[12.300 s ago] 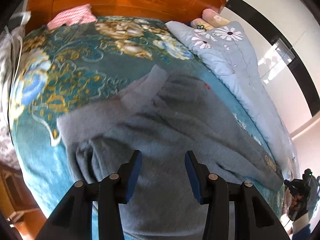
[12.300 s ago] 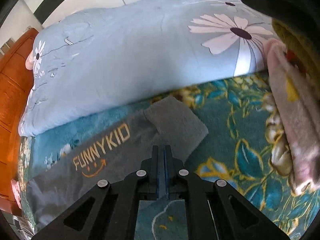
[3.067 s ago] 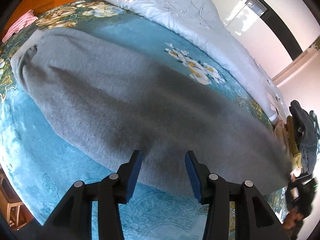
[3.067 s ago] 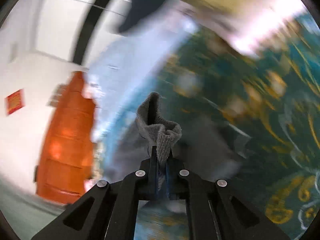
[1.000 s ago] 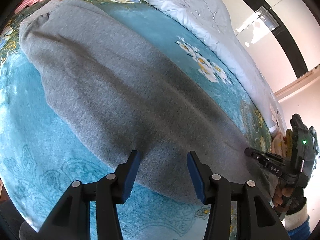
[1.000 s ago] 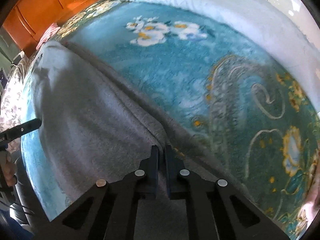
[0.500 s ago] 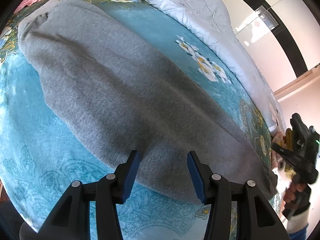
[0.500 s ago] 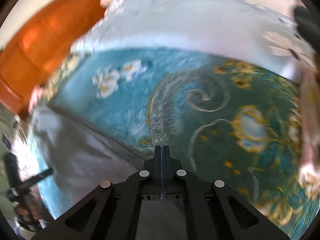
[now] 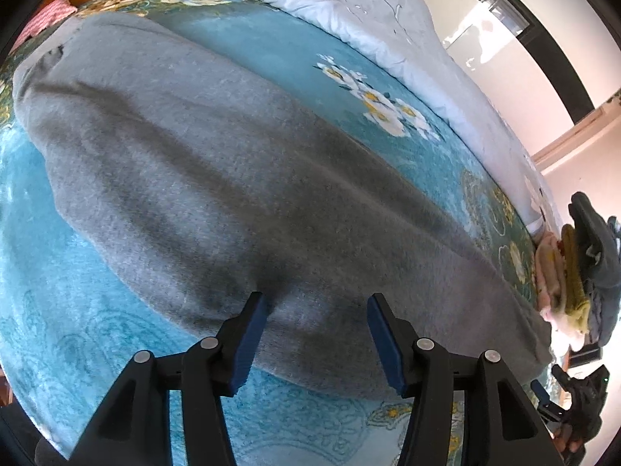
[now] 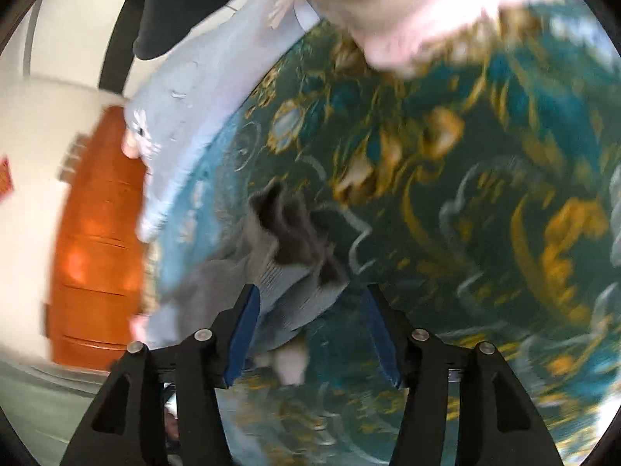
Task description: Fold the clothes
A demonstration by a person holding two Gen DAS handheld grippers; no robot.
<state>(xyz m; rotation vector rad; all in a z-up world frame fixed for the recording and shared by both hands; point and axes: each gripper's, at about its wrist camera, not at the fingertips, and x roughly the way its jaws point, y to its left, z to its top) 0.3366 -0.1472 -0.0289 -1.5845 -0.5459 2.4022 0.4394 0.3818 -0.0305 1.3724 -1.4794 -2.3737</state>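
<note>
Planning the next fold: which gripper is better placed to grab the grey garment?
Probably right: the right gripper is open with the grey garment bunched between its fingers; the left gripper hovers open.

garment [image 9: 240, 194] on bedspread [image 9: 89, 334] | quilt [image 9: 372, 19] behind | clothes pile [image 9: 574, 272] right

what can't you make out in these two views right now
- Right wrist view: motion blur smears the teal floral blanket and the grey garment end between the open right gripper; whether the pads touch it is unclear.
- Left wrist view: the garment's underside and any print are hidden by its own cloth.
- Left wrist view: the pile of clothes is cut off by the right edge.
- The open left gripper covers the near hem.
</note>
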